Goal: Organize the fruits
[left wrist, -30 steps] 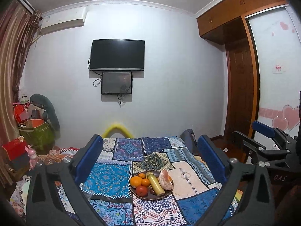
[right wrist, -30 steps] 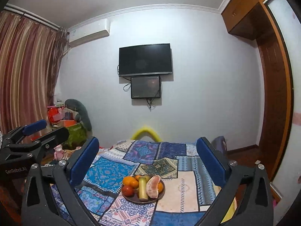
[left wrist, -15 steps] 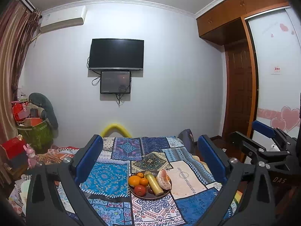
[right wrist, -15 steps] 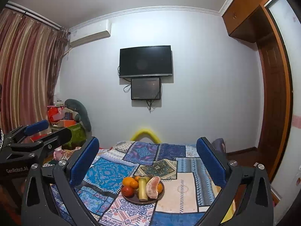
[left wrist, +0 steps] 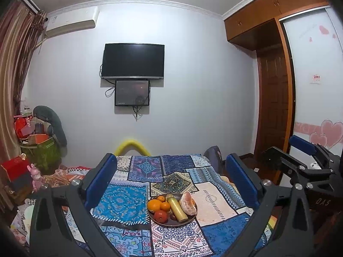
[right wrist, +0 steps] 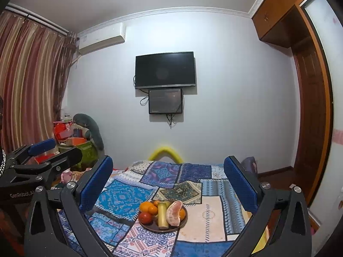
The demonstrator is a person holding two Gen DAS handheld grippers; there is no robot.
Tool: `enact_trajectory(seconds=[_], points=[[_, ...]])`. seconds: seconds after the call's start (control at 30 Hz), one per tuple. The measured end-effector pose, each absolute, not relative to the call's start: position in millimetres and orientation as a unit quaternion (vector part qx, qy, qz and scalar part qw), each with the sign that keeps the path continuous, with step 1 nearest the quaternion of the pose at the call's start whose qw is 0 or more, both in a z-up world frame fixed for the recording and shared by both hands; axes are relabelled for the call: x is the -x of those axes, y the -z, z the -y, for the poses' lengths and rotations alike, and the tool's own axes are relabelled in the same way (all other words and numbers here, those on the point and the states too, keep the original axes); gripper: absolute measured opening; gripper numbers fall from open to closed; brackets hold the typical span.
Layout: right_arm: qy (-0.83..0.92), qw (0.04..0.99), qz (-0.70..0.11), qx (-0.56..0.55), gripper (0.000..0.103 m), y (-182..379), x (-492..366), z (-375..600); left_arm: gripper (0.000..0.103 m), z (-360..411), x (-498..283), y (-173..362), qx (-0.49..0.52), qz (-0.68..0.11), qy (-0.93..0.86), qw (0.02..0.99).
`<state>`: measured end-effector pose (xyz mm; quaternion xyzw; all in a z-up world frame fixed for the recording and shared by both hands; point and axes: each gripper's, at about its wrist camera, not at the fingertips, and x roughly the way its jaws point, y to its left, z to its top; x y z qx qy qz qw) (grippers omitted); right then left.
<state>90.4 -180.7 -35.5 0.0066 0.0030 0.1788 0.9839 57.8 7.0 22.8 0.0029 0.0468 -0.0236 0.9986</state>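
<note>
A dark round plate (left wrist: 169, 222) (right wrist: 150, 227) of fruit sits on a patchwork-cloth table (left wrist: 128, 203) (right wrist: 210, 214). It holds oranges (left wrist: 154, 205) (right wrist: 145, 206), a red tomato (left wrist: 160, 216) (right wrist: 145, 217), a yellow-green cylindrical piece (left wrist: 176, 208) (right wrist: 162, 215) and a peeled pomelo segment (left wrist: 187, 203) (right wrist: 174, 213). My left gripper (left wrist: 171, 180) is open and empty, held above and short of the plate. My right gripper (right wrist: 168, 181) is open and empty too, likewise above the plate. Each gripper shows at the other view's edge.
A wall with a TV (left wrist: 133, 61) and a smaller screen (left wrist: 131, 93) stands beyond the table. A cluttered pile with a green bag (left wrist: 40, 152) is at the left. A wooden door (left wrist: 272, 111) and wardrobe are at the right. A yellow curved object (left wrist: 131, 145) sits behind the table.
Both views have drifted only slightly; the plate sits a little lower and left in the left wrist view. Both grippers stay open and empty.
</note>
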Motion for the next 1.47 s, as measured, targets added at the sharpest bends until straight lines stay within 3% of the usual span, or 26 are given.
enact_trajectory(seconds=[1.47], points=[[-0.173, 0.985, -0.010, -0.003, 0.103, 34.7, -95.4, 180.5, 0.103, -10.9, -66.9, -15.5, -0.001, -0.054, 0.035, 0.998]])
